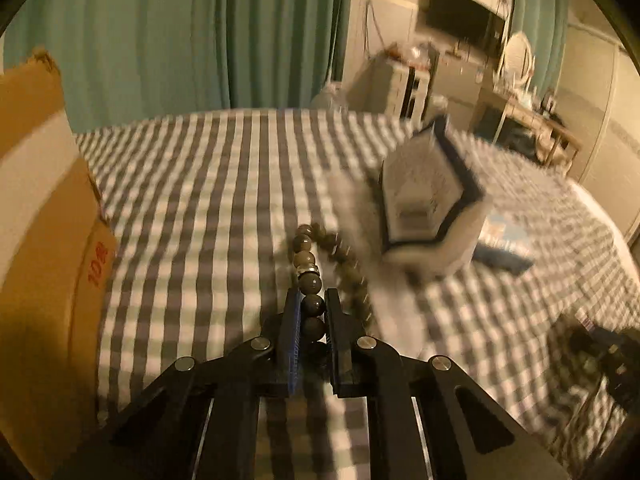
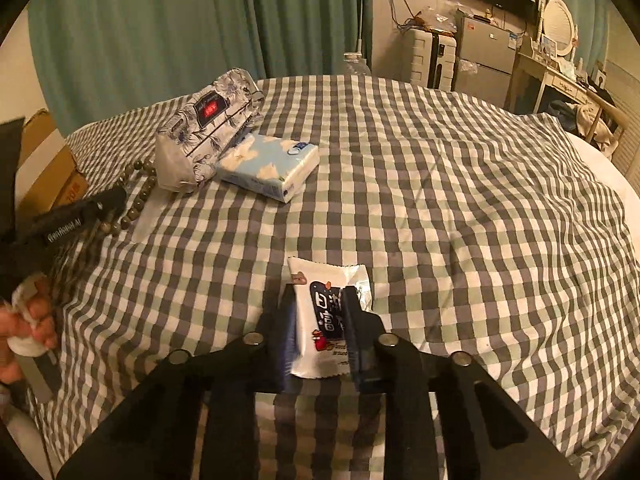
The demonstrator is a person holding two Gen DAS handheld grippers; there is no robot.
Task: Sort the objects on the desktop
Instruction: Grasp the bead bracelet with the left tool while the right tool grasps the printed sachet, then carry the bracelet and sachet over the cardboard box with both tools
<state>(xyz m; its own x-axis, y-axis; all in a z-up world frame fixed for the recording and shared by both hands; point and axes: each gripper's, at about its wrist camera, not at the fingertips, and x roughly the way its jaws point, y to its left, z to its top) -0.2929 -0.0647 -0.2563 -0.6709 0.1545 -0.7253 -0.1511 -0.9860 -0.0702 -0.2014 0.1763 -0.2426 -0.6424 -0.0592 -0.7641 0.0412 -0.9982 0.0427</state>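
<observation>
My left gripper (image 1: 313,300) is shut on a string of dark green-grey beads (image 1: 308,258), whose loop hangs forward over the checked cloth (image 1: 200,200); the beads (image 2: 136,200) and the left gripper (image 2: 80,216) also show in the right wrist view. My right gripper (image 2: 320,300) is shut on a white snack packet (image 2: 326,312) with a dark label, just above the checked cloth (image 2: 440,200). A floral tissue pack (image 2: 208,128) and a light blue tissue pack (image 2: 268,168) lie at the far left; both show blurred in the left wrist view, floral (image 1: 428,192), blue (image 1: 504,248).
A cardboard box (image 1: 44,220) stands at the cloth's left edge, and shows in the right wrist view (image 2: 48,168). Green curtains (image 2: 200,20) hang behind. A suitcase (image 2: 434,60), cabinet and dressing table stand at the far right.
</observation>
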